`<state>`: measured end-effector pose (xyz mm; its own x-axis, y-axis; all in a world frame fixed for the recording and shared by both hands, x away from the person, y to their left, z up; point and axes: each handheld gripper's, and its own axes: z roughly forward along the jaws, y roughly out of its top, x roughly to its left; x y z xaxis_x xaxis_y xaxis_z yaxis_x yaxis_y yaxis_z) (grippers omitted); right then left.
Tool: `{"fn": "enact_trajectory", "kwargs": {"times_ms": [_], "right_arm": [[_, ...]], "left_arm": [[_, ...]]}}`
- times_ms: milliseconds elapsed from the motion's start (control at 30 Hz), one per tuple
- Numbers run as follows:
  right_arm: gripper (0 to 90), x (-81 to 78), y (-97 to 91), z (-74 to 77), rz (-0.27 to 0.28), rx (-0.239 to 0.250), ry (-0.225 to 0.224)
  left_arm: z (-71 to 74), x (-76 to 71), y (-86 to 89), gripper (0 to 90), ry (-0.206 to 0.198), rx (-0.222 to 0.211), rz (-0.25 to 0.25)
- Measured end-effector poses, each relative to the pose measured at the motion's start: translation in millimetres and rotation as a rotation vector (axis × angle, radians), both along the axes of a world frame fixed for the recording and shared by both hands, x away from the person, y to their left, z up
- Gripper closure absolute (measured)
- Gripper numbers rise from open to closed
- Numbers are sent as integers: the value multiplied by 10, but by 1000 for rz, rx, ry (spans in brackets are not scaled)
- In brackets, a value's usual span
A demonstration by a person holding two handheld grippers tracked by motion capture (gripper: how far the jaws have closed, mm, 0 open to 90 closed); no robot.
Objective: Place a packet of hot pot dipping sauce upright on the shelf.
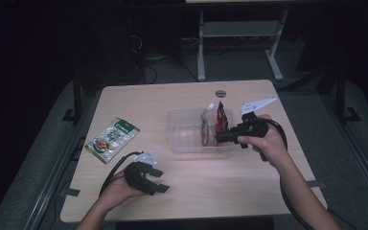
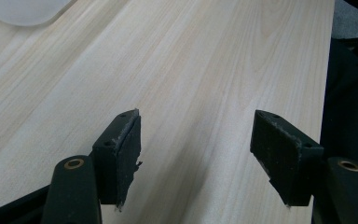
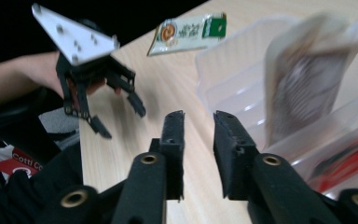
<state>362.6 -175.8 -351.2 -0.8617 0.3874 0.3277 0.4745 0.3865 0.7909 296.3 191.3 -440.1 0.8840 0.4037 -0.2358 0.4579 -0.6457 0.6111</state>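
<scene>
hovering at the clear bin (image 1: 182, 143), right tool (image 3: 199, 122) slightly apart, empty; left tool (image 2: 196, 140) wide apart.

Light wooden table (image 1: 187, 187) holds everything. Clear plastic rectangular tub (image 1: 184, 136) sits centre, a bit right. In the tub's right end stand a brown-and-white snack packet (image 1: 206, 125) and, just right of it, a red-and-black snack packet (image 1: 221, 117), both upright. Green-and-white flat snack pouch (image 1: 112, 139) lies on the table well left of the tub. Left gripper (image 1: 159, 188) sits near the near edge, left of centre, nearer than the pouch and the tub. Right gripper (image 1: 219, 136) is at the tub's right end, jaws pointing left at the packets. Round dark grommet (image 1: 221, 93) sits on the table beyond the tub.
</scene>
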Motion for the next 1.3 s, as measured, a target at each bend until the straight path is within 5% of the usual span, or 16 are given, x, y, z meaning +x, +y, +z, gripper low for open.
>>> {"fn": "enact_trajectory", "kwargs": {"times_ms": [433, 900, 1133, 1300], "right_arm": [[480, -312, 76, -426, -7, -114, 14], [424, -713, -59, -808, -61, -214, 43], [382, -911, -132, -859, -79, -209, 34], [375, -888, -128, -857, -66, -191, 23]], "left_arm": [[-15, 3, 11, 331, -1, -3, 3], [-39, 31, 77, 332, 13, 5, 16], [-21, 76, 160, 334, 8, 24, 43], [17, 121, 246, 341, -4, 29, 88]]}}
